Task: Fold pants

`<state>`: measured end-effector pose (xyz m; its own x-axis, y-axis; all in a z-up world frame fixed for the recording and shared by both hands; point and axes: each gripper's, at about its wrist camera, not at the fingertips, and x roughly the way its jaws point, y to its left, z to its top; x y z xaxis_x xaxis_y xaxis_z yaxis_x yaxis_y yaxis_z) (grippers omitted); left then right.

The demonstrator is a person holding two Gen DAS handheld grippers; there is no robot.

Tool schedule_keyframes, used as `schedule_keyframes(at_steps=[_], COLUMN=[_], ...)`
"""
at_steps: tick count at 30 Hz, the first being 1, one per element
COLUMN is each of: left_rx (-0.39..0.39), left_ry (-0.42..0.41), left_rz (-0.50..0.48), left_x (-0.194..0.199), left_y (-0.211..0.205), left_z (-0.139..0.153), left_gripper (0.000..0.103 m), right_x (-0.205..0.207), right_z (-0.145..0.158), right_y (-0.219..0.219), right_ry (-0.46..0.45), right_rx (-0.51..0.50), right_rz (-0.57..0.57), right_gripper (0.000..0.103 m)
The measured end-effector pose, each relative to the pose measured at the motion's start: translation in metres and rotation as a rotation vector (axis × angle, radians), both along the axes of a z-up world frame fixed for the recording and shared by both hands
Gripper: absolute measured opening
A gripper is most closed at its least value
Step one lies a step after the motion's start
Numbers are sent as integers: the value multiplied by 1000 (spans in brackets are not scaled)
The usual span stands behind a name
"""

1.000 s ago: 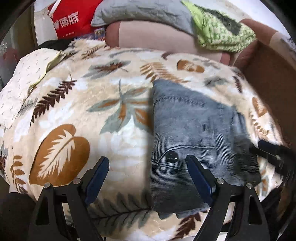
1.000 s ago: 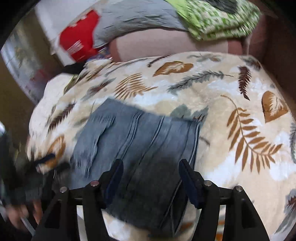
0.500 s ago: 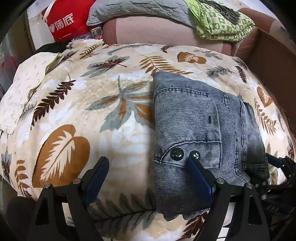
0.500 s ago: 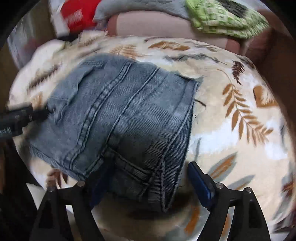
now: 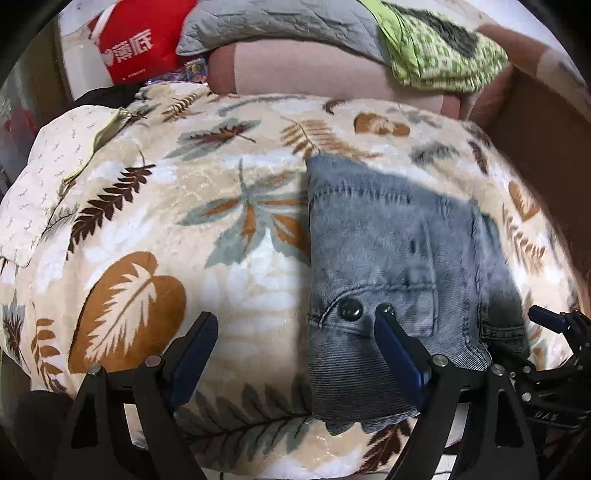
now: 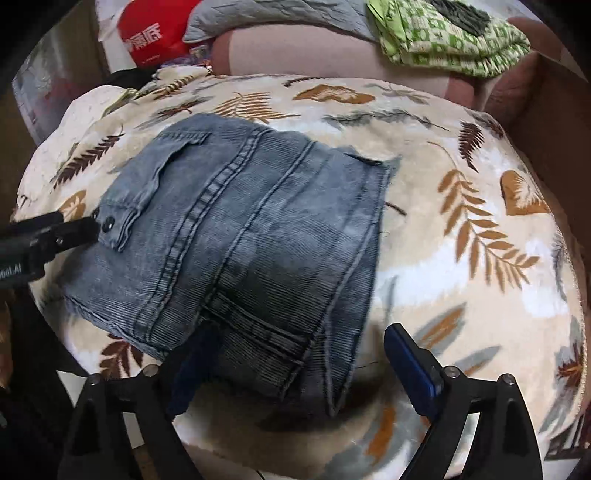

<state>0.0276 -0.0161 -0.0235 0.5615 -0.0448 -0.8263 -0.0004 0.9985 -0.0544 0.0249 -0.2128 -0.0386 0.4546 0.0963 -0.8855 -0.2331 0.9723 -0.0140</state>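
The grey-blue corduroy pants [image 5: 399, 258] lie folded into a compact rectangle on the leaf-print blanket [image 5: 166, 229]. They also show in the right wrist view [image 6: 251, 240]. My left gripper [image 5: 295, 332] is open, its right finger over the near left part of the pants by the dark buttons, its left finger over bare blanket. My right gripper [image 6: 291, 347] is open and straddles the near right corner of the pants; the cloth covers its left finger. Neither gripper holds cloth.
A red bag [image 5: 136, 48], a grey quilt [image 5: 280, 22] and a green patterned cloth [image 5: 443, 59] lie on the pink sofa back behind the blanket. A white pillow [image 5: 48, 177] lies at the left. A brown cardboard wall [image 5: 543, 147] stands at the right.
The pants have stayed folded in place. My right gripper pulled back a little from the pants' corner. My left gripper barely moved.
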Motion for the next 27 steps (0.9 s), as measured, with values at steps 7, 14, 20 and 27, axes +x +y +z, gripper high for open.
schedule_keyframes(at_steps=[7,14,20,27], left_rx=[68,101,100,87], left_ry=[45,33,39,40], left_rz=[-24,-37,-35,-31], left_x=[5,3,5,5], left_y=[-13,-18,-18,-16], left_z=[-26,-24,-25,-26], left_gripper=[87,87,87,87], right_x=[33,128,121,42], right_z=[53,14,-1,31], right_y=[-12,-12,-10,-11], right_ry=[-112,-51,-15,-72], right_rx=[50,-31,-46,36], right_rz=[-50,-140,-128,-90], right_gripper=[93,93,101,102])
